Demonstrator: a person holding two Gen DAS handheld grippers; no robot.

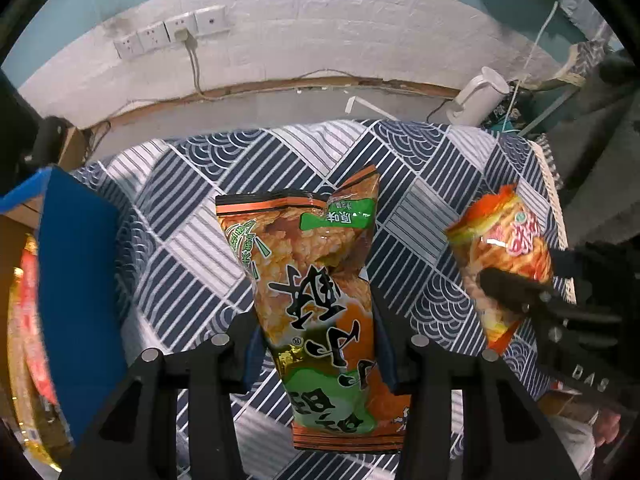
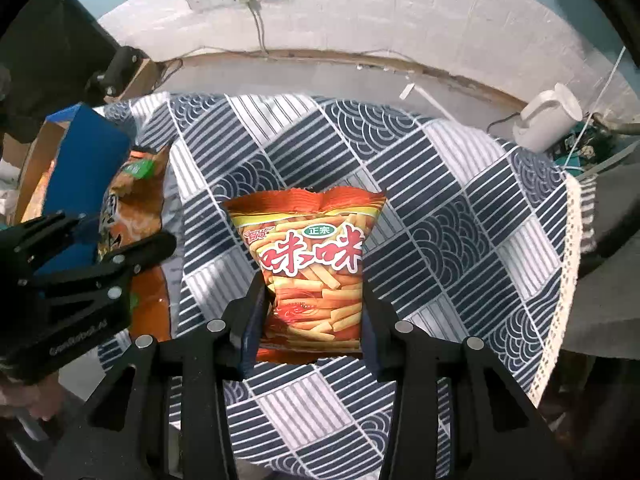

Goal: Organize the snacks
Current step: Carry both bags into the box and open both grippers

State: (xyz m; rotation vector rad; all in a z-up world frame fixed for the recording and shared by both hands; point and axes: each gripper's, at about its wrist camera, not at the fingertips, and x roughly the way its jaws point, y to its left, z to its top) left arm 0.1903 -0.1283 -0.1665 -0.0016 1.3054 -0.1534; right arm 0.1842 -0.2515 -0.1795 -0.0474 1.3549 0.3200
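**Clerk:** Two snack bags on the sheet. Item one, rice-cracker bag point(image 1: 320, 300): orange and green foil, big black characters, a green flavour tab by the crimped top seal, creased at the waist. Left gripper point(image 1: 320, 364) has its jaws clamped on the lower half, and the bag hangs clear above the tabletop point(image 1: 192, 184) and its navy-and-white wave-pattern cloth.

**Checker:** Item two?

**Clerk:** Shrimp-stick bag point(image 2: 312, 276): red and yellow, printed fries and a shrimp, white-edged red lettering, serrated top. Right gripper point(image 2: 312, 320) has its jaws closed on its sides, and it too is held above the cloth, just right of item one.

**Checker:** Step?

**Clerk:** By my reading, both are picked up and the carry is in hand. Destination is likely the blue-walled bin point(image 1: 76, 280) at the left edge, where other packets show.

**Checker:** Requirements for the next move?

**Clerk:** Swing left above the bin wall, left gripper leading so the two do not collide, then part the jaws once over the opening.
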